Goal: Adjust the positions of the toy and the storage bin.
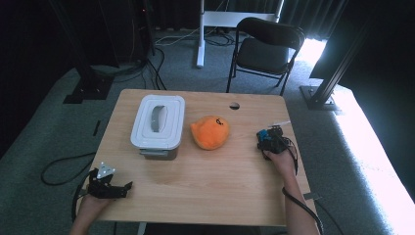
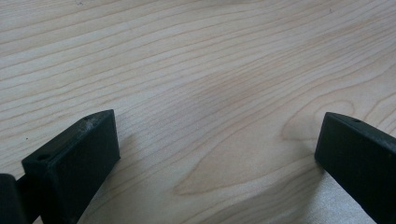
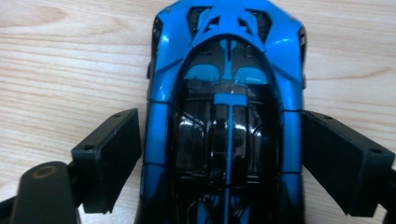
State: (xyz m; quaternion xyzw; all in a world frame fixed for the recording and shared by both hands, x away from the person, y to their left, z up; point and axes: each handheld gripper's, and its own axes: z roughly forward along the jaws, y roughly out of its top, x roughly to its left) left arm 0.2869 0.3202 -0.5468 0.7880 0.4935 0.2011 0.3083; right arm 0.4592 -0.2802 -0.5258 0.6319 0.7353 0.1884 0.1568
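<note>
Toy car (image 3: 224, 116): glossy blue body, black canopy with blue centre stripe, on the wooden table (image 3: 70, 56). Right gripper (image 3: 222, 154) straddles it at lower centre, jaws released, small gaps either side. Left gripper (image 2: 217, 158) spread wide over bare wood.

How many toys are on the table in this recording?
2. An orange plush toy lies mid-table, right of the lidded white box. A blue toy car sits near the right edge, between the right gripper's open jaws. The box could hide more.
</note>
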